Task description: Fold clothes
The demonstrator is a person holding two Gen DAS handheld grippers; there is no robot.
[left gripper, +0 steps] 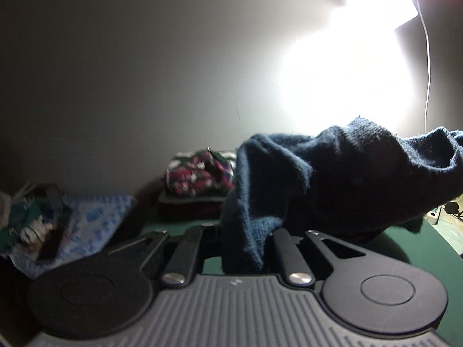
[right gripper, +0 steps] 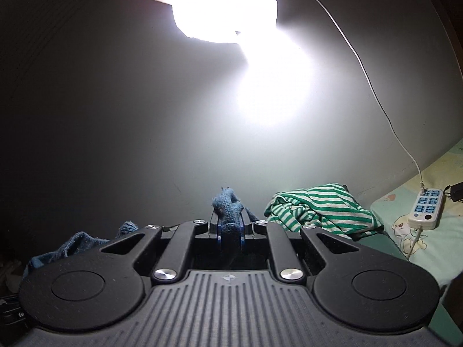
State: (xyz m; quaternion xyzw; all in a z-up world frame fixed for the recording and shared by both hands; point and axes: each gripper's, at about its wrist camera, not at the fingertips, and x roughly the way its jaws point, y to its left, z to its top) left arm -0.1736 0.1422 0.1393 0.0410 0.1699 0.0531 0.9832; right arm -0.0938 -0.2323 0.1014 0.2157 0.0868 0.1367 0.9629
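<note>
The dark blue knitted garment (left gripper: 332, 179) is held aloft above the green table (left gripper: 405, 245), pinched by the left gripper (left gripper: 246, 240) and clamped by the right gripper (right gripper: 230, 231).

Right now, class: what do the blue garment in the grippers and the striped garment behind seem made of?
Blue knitted garment: looks like a coarse wool or acrylic knit, matte and fuzzy, with visible ribbing and stray fibres. Green-and-white striped garment: probably thin cotton jersey, smooth and matte, crumpling into soft folds.
</note>
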